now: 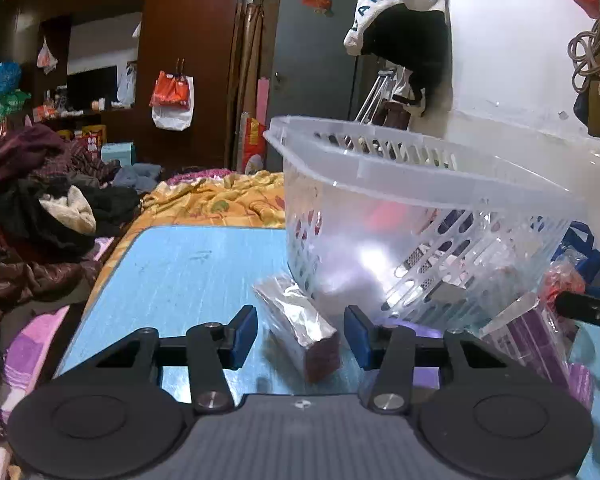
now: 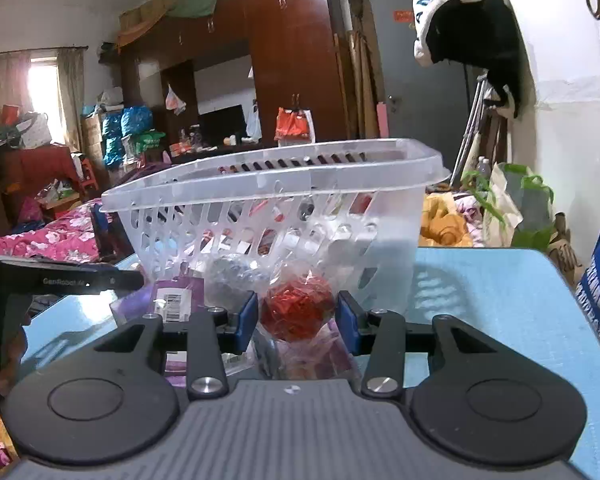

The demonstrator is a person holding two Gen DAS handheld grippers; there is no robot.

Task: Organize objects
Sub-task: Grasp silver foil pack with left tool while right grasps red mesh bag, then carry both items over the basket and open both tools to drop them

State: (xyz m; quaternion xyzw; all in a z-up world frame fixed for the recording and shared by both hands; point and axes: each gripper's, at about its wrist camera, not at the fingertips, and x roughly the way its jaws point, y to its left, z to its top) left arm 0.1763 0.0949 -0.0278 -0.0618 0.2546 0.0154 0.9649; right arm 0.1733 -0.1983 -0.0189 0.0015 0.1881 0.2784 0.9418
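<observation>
Straddling a foil-wrapped brown block [image 1: 300, 328], the left claw [image 1: 301, 334] stands spread wide, a blue pad on either side with clear gaps, nothing gripped. The block lies on the blue bench [image 1: 180, 272] just near of the clear plastic basket [image 1: 420, 208]. To grip well, I would centre the pads on its long sides and close gently, since the foil looks slippery. Further right, a purple packet [image 2: 176, 300] lies flat on the bench. At the right, the right claw [image 2: 297, 322] is likewise parted around a cellophane bag holding a red ball [image 2: 296, 312], pads apparently not pressing. Closing on the ball itself, not loose film, should keep it from slipping before lifting over the basket rim.
</observation>
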